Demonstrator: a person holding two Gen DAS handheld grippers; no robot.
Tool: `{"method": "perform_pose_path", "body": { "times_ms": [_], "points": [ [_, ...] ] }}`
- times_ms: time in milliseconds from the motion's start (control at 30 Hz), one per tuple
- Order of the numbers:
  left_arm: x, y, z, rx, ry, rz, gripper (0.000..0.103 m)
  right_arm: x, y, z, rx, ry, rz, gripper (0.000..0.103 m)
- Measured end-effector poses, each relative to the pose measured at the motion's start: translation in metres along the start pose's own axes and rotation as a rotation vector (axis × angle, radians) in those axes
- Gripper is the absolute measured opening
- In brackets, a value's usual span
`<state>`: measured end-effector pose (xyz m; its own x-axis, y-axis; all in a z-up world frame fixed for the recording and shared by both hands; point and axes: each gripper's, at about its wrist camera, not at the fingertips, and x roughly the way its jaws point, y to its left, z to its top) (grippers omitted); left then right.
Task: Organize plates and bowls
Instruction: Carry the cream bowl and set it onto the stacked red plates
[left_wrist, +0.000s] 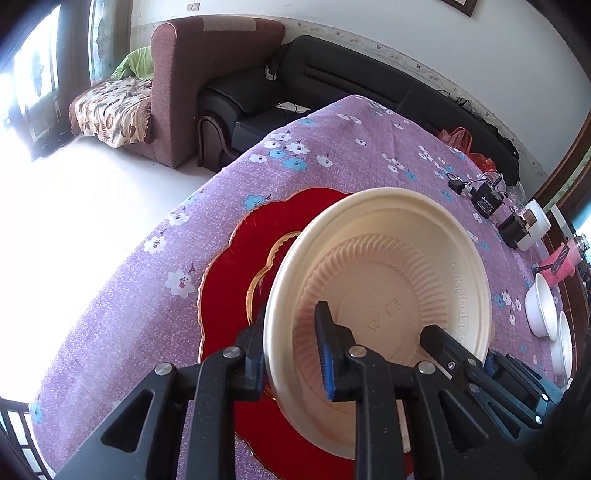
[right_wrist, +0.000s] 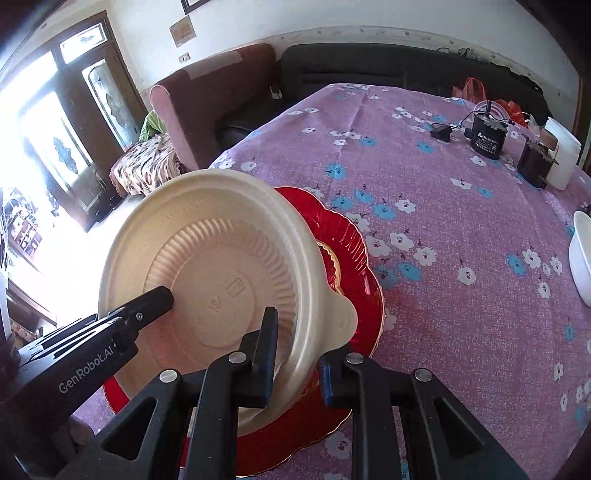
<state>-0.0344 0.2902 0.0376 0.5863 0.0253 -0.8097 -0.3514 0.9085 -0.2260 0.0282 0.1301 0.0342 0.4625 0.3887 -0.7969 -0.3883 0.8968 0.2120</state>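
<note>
- The cream bowl (left_wrist: 388, 280) hangs tilted over the red plate (left_wrist: 229, 280), near the edge of the tabletop (left_wrist: 147, 295). I cannot tell whether its base touches the plate yet.
- The left tool (left_wrist: 290, 321) straddles the bowl's rim with its jaws a little apart, and the inner pad does not seem to press on the wall. If that side carries no weight, the bowl can swing or drop on its left.
- The right tool (right_wrist: 297, 339) is clamped on the opposite wall, just beside the small tab handle. A thin, springy wall held from one side can flex and slip out of the pads.
- If the bowl falls at this tilt, it can land on its edge, skid off the glossy plate and roll. The floor is close on that side.
- If the right tool pulls away before the bowl sits flat, it can drag the bowl and shift the plate on the cloth towards the edge.
- A hard push downward can crack the plate or chip its gilt rim, if it is glass as it looks.
- The white bowls (left_wrist: 541, 306) and the black adapter (right_wrist: 487, 138) lie well apart and look safe from this move.
</note>
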Motion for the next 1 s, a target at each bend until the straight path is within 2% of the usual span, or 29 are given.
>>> {"method": "perform_pose_path", "body": {
  "times_ms": [100,167,233,333,500,633,1000],
  "points": [
    [-0.007,-0.003,0.001,0.017,-0.024,0.006,0.038,0.0,0.001,-0.001,-0.006,-0.005,-0.01,0.021],
    [-0.013,-0.004,0.001,0.032,-0.053,0.025,0.053,-0.001,0.002,-0.001,0.002,-0.017,-0.009,0.022],
    [-0.023,-0.005,0.002,0.04,-0.095,0.041,0.061,-0.001,0.001,-0.003,0.015,-0.027,-0.007,0.025],
    [-0.037,-0.005,0.003,0.048,-0.14,0.063,0.062,-0.003,0.003,-0.003,0.014,-0.046,0.003,0.036],
    [-0.059,-0.008,0.001,0.071,-0.204,0.091,0.072,-0.012,0.003,-0.003,0.022,-0.081,0.01,0.046],
    [-0.076,-0.018,-0.004,0.112,-0.251,0.12,0.077,-0.024,-0.004,-0.002,0.047,-0.114,0.016,0.048],
    [-0.109,-0.054,-0.021,0.221,-0.341,0.17,0.08,-0.064,-0.027,-0.012,0.084,-0.182,0.015,0.05]
  ]
}}
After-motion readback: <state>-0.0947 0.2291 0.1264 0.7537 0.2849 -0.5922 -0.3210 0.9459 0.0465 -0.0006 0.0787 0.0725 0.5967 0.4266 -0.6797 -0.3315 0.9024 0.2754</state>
